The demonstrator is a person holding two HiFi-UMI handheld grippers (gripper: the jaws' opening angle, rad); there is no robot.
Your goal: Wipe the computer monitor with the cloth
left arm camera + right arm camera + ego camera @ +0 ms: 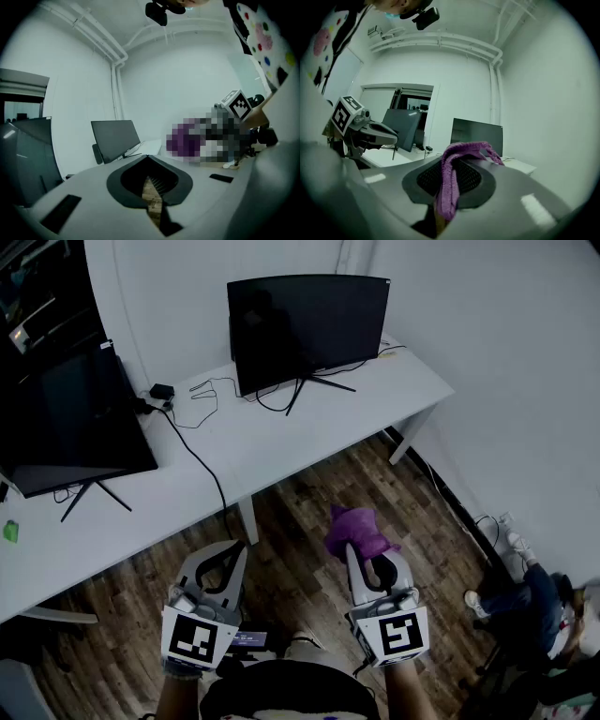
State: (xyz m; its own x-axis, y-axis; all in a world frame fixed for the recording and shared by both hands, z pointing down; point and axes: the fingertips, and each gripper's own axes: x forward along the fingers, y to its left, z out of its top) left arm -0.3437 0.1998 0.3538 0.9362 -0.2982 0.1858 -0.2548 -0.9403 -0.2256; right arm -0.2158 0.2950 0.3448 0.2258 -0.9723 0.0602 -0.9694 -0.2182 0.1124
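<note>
The right gripper has its jaws pinched on a crumpled purple cloth, which bunches above the tips and hangs down between them. It is held over the brown wood-plank floor, out in front of the white tabletop's front edge and apart from it. The left gripper hangs beside it with its jaws pressed together on nothing. The black curved computer monitor stands on thin legs at the tabletop's far right end, screen dark. A second flat black monitor stands towards the left end. Black cables trail across the top between them.
</note>
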